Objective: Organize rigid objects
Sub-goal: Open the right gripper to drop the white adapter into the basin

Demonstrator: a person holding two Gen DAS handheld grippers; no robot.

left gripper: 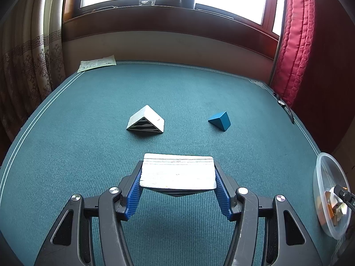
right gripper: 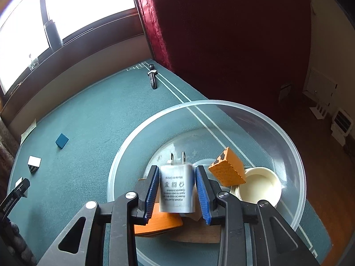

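We see a white triangular block with black-striped end [left gripper: 146, 122], blue wooden wedge [left gripper: 220, 121], teal ribbed tablecloth [left gripper: 88, 110], orange block [right gripper: 227, 170], white plastic power adapter [right gripper: 176, 188].

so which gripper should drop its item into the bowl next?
Right. The right gripper already holds the white power adapter over the clear plastic bowl. The left gripper grips a white triangular block above the green mat, away from it.

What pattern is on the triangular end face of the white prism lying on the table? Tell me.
Black and white stripes on the white prism, clearest in the left wrist view.
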